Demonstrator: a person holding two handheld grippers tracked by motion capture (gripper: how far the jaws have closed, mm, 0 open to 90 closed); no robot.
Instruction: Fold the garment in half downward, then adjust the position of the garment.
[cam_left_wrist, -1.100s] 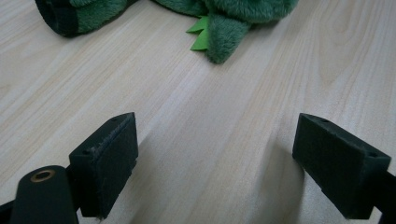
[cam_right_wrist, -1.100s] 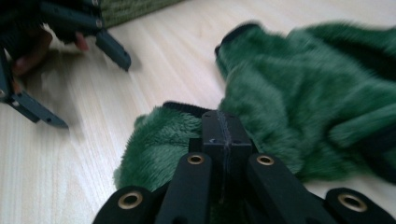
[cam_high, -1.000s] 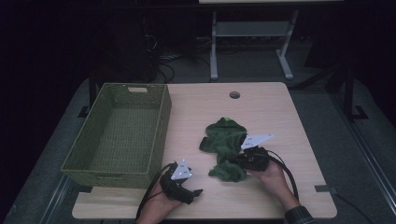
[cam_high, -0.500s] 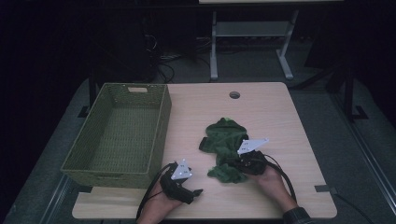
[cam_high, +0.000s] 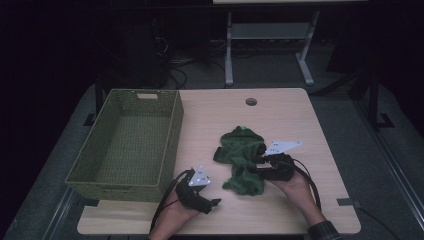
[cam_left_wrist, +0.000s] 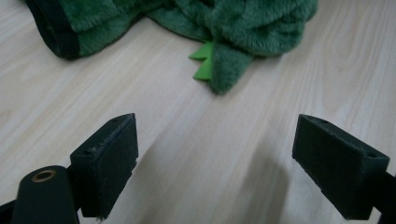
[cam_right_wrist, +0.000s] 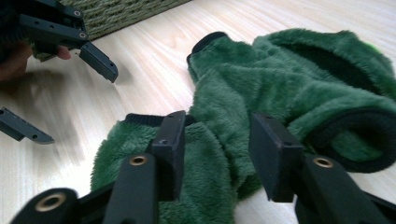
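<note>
Green fleece garment (cam_high: 242, 157) lies crumpled on the table (cam_high: 300, 120), mid-right, well apart from the woven basket (cam_high: 127, 142) at the left edge. Right tool (cam_right_wrist: 217, 151) sits over the garment's near fold; its jaws have just been opening, fabric between them but pads no longer pressing. Left tool (cam_left_wrist: 215, 163) rests near the front edge, jaws wide apart over bare wood, nothing between, just short of the garment.
</note>
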